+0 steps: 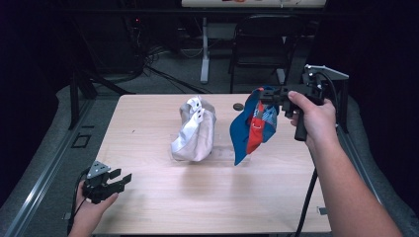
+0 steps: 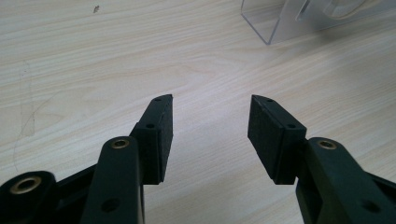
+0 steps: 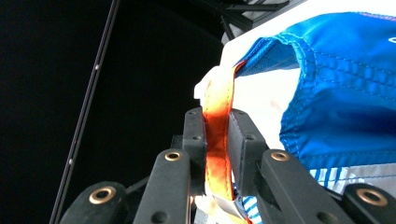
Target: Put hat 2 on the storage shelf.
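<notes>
A blue and red cap (image 1: pixel 252 128) hangs in the air above the right half of the table, held at its top by my right gripper (image 1: pixel 264 96). In the right gripper view the gripper (image 3: pixel 217 126) is shut on the cap's orange strap (image 3: pixel 217 102), with the blue cloth (image 3: pixel 345 84) to the right of the jaws. A beige cap (image 1: pixel 195 131) sits in the middle of the table on a clear stand (image 1: pixel 222 154). My left gripper (image 1: pixel 123 177) rests low at the table's front left, open and empty (image 2: pixel 210 100) over bare wood.
The wooden table (image 1: pixel 197 202) has a small dark round object (image 1: pixel 238 105) near its far edge. A corner of the clear stand (image 2: pixel 271 23) shows ahead of the left jaws. A black chair (image 1: pixel 267 39) and cables lie on the floor beyond the table.
</notes>
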The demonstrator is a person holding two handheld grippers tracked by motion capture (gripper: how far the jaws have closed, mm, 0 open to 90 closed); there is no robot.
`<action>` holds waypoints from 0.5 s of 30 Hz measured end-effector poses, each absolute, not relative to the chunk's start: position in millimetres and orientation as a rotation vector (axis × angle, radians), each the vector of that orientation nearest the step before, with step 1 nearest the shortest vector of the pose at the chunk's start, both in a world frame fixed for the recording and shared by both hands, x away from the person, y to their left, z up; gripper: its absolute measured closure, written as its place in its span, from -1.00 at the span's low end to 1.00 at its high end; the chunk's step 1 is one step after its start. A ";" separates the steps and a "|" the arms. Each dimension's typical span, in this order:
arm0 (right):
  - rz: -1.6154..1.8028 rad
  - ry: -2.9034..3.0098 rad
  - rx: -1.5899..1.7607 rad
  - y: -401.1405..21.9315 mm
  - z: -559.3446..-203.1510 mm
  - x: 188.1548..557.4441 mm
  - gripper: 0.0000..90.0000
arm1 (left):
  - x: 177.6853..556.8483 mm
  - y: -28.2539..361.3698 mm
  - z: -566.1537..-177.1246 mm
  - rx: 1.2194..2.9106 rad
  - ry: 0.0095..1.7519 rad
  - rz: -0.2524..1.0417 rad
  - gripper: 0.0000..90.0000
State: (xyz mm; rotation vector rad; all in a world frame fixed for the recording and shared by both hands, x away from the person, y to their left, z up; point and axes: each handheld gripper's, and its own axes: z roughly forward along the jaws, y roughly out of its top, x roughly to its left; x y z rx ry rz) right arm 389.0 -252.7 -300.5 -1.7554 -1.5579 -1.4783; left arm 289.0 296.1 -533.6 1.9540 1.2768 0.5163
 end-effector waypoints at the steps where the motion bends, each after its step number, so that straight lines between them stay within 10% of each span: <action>1: -1.478 -1.558 -1.755 -252.7 -300.5 389.0 0.74 | 289.0 296.1 -533.6 1.954 1.277 0.516 0.12; 15: -1.454 -1.538 -1.832 -243.0 -299.7 416.0 0.75 | 289.7 298.3 -533.8 1.956 1.279 0.526 0.09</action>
